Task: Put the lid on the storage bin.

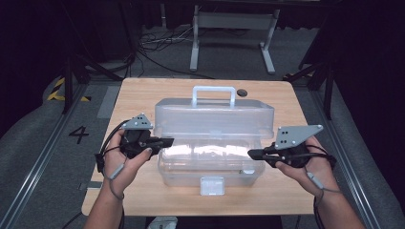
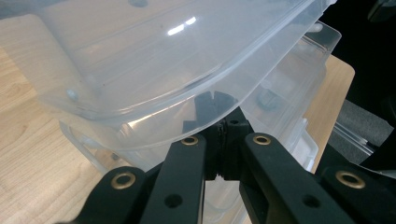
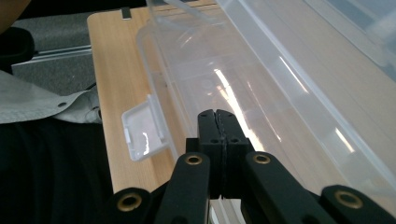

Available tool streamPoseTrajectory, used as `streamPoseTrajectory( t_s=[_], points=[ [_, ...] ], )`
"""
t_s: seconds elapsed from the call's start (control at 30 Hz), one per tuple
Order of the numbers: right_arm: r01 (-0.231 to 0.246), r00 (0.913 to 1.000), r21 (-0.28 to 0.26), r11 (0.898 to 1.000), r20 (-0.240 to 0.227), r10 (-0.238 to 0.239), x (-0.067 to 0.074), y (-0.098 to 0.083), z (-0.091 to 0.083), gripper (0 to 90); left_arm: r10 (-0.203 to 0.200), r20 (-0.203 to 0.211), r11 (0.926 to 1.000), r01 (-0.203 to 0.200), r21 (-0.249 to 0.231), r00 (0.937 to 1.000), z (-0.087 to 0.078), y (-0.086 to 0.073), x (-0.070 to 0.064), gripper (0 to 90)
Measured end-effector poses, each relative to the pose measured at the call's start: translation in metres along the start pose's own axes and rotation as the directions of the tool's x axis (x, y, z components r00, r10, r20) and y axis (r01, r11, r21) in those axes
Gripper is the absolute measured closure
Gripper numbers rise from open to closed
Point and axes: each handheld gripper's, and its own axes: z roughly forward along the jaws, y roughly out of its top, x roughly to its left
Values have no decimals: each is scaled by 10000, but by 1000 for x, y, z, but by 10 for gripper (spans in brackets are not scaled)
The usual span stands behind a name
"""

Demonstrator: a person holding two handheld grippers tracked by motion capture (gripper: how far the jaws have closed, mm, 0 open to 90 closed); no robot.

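Two grippers flank one clear plastic box (image 1: 212, 143) on our wooden table (image 1: 143, 90).

We work at a light wood tabletop with rounded corners, standing on grey carpet in a dark room; cables and a grey metal stand (image 1: 234, 33) lie beyond the far edge, and a painted "4" (image 1: 79, 134) marks the floor at left. The box sits mid-table, its lid (image 1: 215, 117) raised toward the back with a white handle (image 1: 213, 95) on top and a front latch (image 1: 212, 186) hanging down toward us. Our left gripper (image 1: 165, 142) meets the box's left end, its jaws clenched together with their tips tucked under the lid's edge (image 2: 187, 100). Our right gripper (image 1: 253, 153) reaches the box's right end, jaws pressed shut on nothing, tips at the rim of the open tub (image 3: 196, 60).
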Motion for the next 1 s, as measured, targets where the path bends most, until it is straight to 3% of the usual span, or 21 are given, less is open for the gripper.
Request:
streamPoseTrajectory(
  t_s=[0.2,0.3,0.47,0.77,1.0],
  points=[
    [-801,9951,-349,9962,561,820,-4,-15,-7,900,-20,11,10000,20,0,10000,0,0,0,890],
    [-1401,9861,-637,9881,814,1451,-7,-25,-11,900,0,9,10000,0,13,10000,0,-1,0,890],
    [-1825,9747,-646,9811,1190,1891,-12,-32,-16,900,85,-20,9999,-85,97,10000,0,-1,0,890],
    [-2455,9583,-797,9661,1303,2543,-20,-44,-17,900,101,-16,9996,-101,262,9999,0,-2,-1,886],
    [-2729,9543,-709,9594,1061,2793,-25,-51,-10,900,89,55,9957,-94,917,9999,1,-6,-3,862]
  ],
)
